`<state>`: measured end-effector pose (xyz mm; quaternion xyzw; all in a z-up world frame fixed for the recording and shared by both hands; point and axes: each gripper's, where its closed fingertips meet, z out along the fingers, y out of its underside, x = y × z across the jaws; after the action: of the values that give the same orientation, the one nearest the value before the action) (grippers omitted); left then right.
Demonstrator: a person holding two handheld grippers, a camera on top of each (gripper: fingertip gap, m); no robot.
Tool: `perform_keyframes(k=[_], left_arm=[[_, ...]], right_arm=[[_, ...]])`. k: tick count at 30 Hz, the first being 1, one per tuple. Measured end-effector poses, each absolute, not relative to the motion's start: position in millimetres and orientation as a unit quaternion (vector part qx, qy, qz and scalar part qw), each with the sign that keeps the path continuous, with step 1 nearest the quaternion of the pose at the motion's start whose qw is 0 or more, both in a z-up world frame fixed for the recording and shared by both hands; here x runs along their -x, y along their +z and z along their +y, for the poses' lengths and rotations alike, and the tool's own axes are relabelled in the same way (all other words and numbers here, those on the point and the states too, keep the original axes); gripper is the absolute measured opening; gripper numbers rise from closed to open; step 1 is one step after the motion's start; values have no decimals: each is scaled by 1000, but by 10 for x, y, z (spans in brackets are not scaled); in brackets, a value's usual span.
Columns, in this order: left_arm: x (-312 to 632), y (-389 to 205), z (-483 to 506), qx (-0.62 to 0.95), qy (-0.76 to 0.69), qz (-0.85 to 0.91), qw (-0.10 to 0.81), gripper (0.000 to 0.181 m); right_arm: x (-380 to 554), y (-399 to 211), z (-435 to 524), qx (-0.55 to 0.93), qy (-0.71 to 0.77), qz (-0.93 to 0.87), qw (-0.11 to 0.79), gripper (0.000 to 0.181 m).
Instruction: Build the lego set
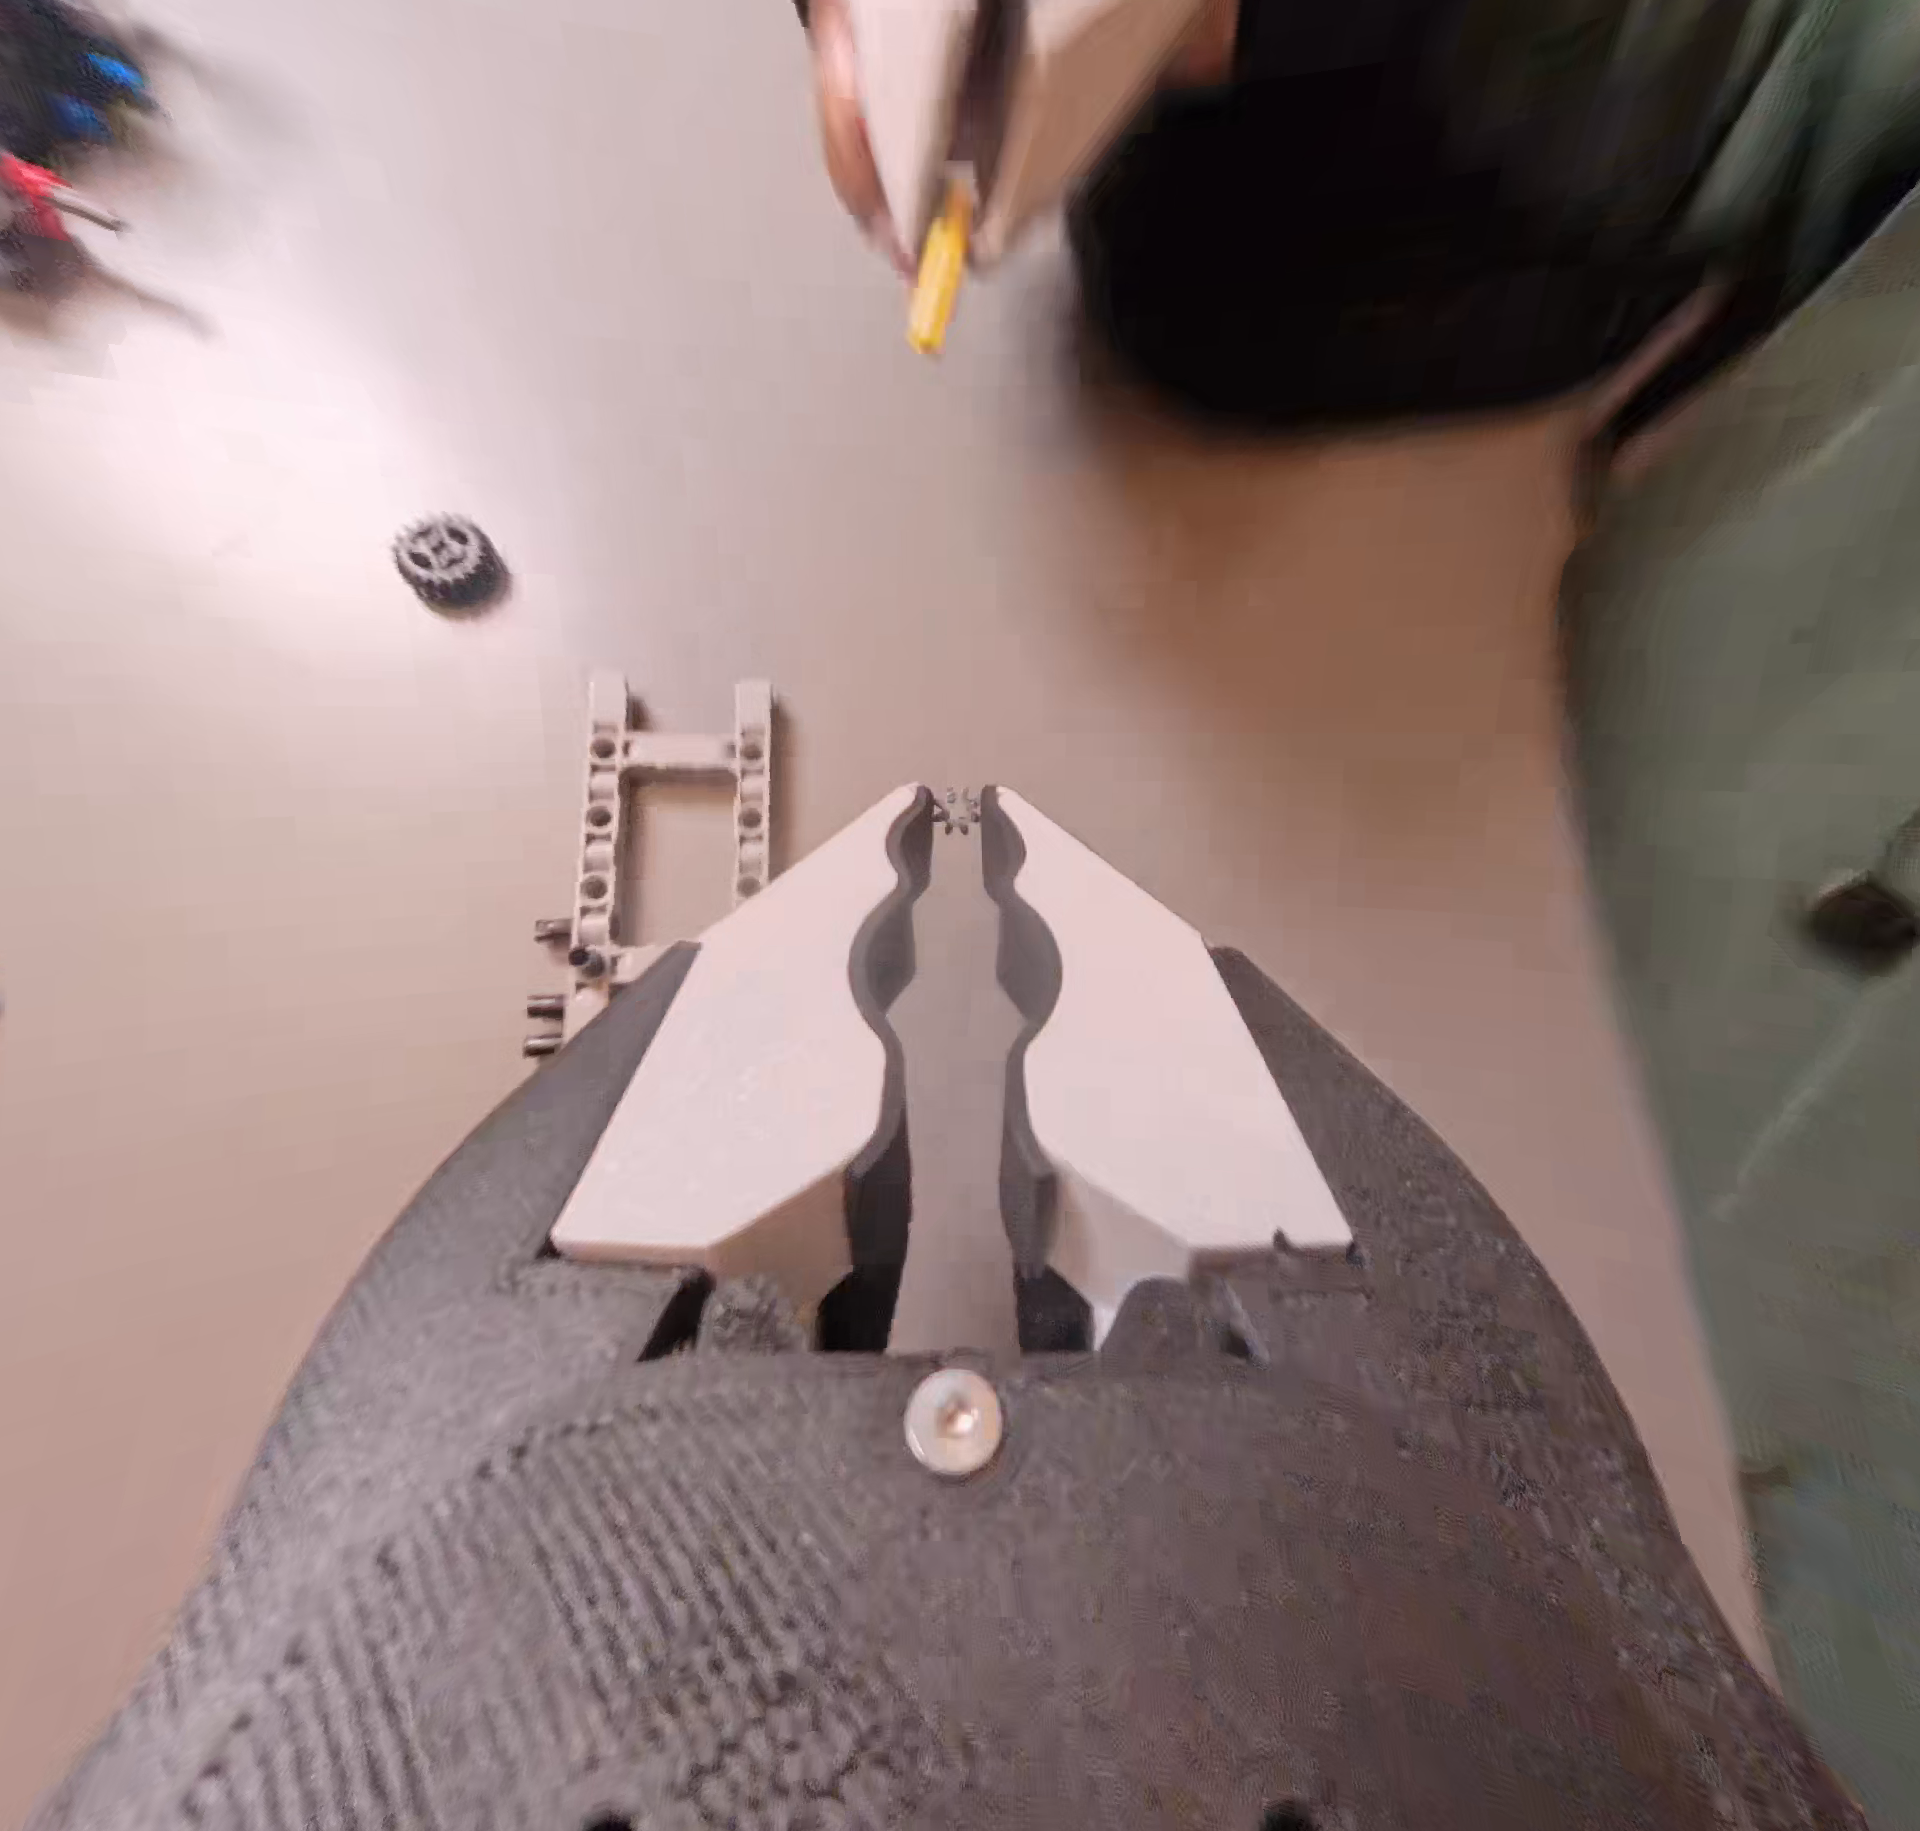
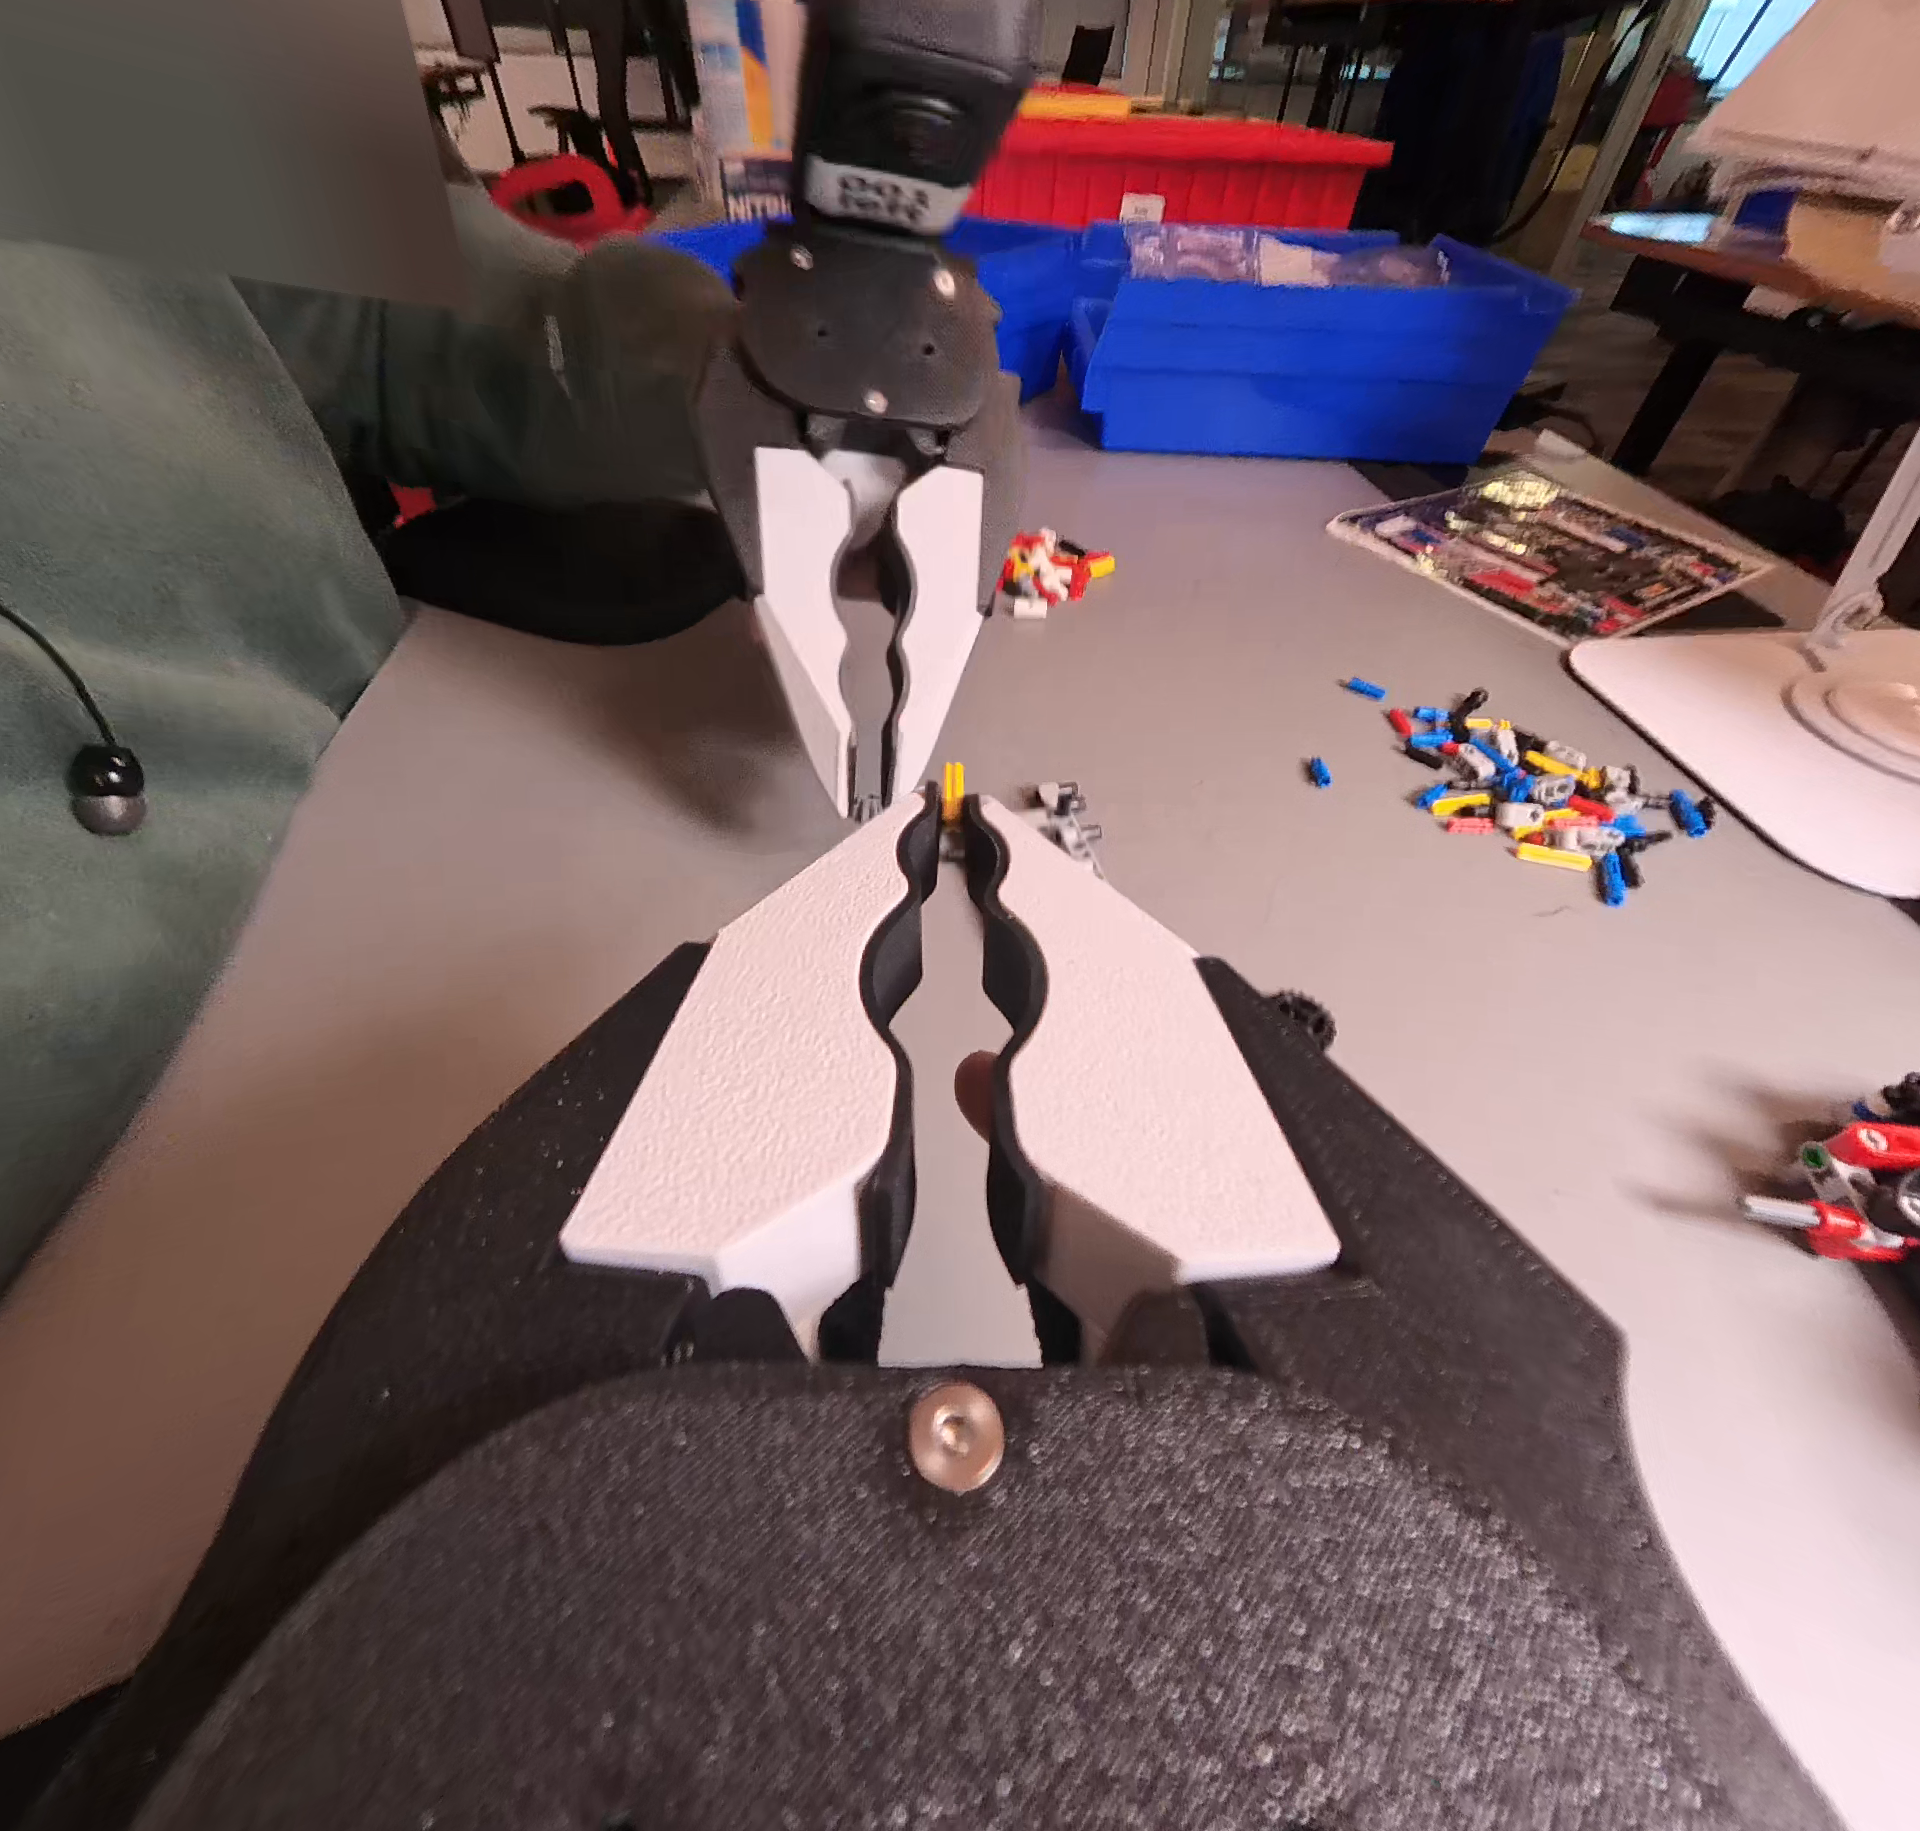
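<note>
Fingertips of the left gripper pinch a tiny grey toothed lego gear, the white jaws drawn in close around it with only the gear's width left between them. Opposite, the right gripper has its jaws nearly together on a short yellow lego axle, which stands up out of the tips; in the left wrist view that axle appears blurred, jutting from the far gripper's white fingers. The two grippers meet tip to tip above the pale grey table, and the gear looks just beside the axle, though blur leaves contact unclear. On the table by the left gripper lies a light grey ladder-shaped lego frame with dark pins at its near end, and beyond it a separate black toothed gear wheel. Farther off sit a scattered pile of small blue, yellow, red and grey lego pieces, stacked blue plastic bins and a printed instruction sheet.
</note>
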<state>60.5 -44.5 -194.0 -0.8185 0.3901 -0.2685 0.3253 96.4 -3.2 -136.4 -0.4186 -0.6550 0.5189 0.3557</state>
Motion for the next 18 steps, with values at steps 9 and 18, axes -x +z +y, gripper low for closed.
perform_keyframes(k=[9,18], left_arm=[[-335,-807,-493,578,-655,107,475,6],[-253,-639,-572,506,-699,86,498,6]], right_arm=[[-779,-845,-333,370,559,-594,444,3],[-471,-621,-520,393,566,-549,473,2]])
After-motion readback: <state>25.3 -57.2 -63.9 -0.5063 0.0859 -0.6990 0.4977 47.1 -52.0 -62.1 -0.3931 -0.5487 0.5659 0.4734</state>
